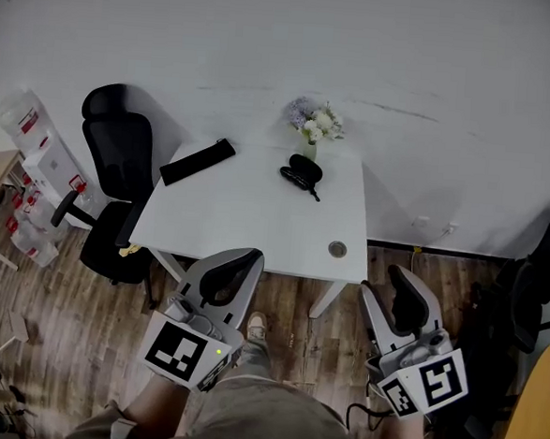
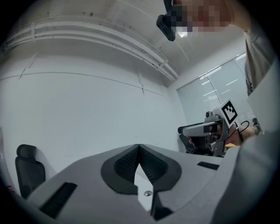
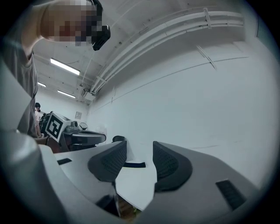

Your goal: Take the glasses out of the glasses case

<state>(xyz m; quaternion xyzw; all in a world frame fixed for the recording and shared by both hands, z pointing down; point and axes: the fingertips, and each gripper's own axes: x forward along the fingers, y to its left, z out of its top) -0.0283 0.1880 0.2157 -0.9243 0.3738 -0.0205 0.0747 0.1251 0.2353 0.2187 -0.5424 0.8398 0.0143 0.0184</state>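
Case (image 1: 306, 170) on far side of bench (image 1: 247, 223), beside flowers (image 1: 316, 123), untouched. Left hand-held gripper (image 2: 139, 152): jaws together, empty. Right hand-held gripper (image 3: 139, 159): jaws apart, empty. Advise: approach level, left pins case, right works lid.

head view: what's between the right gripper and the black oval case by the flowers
Only a small round disc near the front edge of the table, then bare white top up to the black oval case. The head view shows it.
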